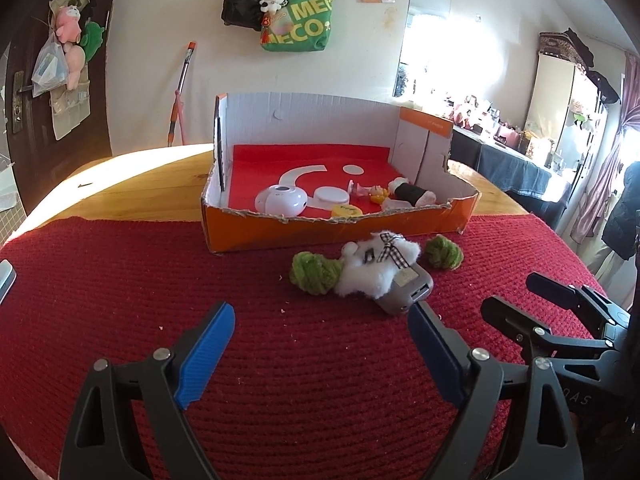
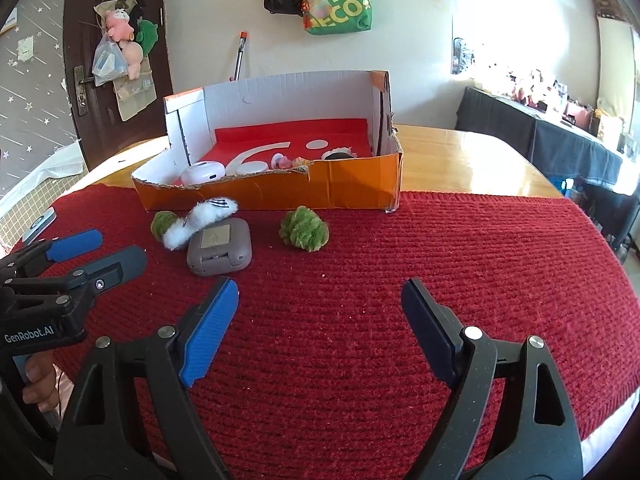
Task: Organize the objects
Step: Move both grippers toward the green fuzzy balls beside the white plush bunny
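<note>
The green tote bag (image 2: 340,0) on the far wall carries large yellow letters in two lines. The upper line reads "MEG", cut off at the bag's right edge; the lower line reads "ECO", with its first character partly hidden behind a blurred charm. The same letters show on the bag in the left wrist view.

The black body of the left gripper (image 2: 96,250), near left in the right wrist view, carries the white brand "GenRobot.AI".

The body of the right gripper (image 1: 520,292), near right in the left wrist view, carries pale embossed letters, too faint and turned to read surely.

The box (image 2: 280,192) has small print on its orange rim, too small to read.
</note>
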The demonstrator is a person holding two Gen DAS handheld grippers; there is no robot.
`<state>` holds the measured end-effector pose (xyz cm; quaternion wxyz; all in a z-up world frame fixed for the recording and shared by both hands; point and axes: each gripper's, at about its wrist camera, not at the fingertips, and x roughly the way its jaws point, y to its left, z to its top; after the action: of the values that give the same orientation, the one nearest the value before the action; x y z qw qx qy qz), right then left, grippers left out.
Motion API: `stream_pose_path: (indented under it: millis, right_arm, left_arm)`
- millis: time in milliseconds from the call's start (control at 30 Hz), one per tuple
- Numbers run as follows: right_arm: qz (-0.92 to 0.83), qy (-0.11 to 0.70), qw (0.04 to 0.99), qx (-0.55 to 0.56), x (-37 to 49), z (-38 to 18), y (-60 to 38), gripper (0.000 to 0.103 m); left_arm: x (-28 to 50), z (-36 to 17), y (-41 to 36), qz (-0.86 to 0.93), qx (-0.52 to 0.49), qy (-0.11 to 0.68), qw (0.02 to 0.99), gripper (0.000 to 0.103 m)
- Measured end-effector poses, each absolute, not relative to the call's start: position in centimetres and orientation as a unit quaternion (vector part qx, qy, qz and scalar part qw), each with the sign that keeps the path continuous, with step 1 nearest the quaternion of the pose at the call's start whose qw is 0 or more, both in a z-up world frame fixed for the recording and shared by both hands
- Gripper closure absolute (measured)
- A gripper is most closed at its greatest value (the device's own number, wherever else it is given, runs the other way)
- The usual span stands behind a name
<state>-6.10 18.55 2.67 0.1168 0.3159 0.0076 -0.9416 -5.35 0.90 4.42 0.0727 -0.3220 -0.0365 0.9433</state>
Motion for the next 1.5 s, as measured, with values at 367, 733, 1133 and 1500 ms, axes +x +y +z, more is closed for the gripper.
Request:
stream_pose_path:
  millis: [367,733,1133,1500]
  right_arm:
    - [-0.939,0.012,0.110,0.326,-7.4,2.5,18.4,0.019]
    - [-0.936,0.015,0.096,0.338,-10.2,2.9,18.5,0.019]
    - [-0.910,-0.007,0.104,0.401,-13.2,2.2,19.1,0.019]
    - [-0.913,-0.013,0.105,0.394,-13.2,2.8,19.5,0.019]
  left_arm:
    - [-6.8,4.3,0.1,0.941,-0.332,-0.035,0.056,0.013]
    - [-9.5,4.5,-0.5,0.933,-0.357,-0.006,0.051,0.013]
    - [-12.0,3.6,0.1,0.919,-0.388,0.048,0.056,0.013]
    - [-11.0,5.1,-0.4,0.924,-0.370,0.036,0.089,0.013]
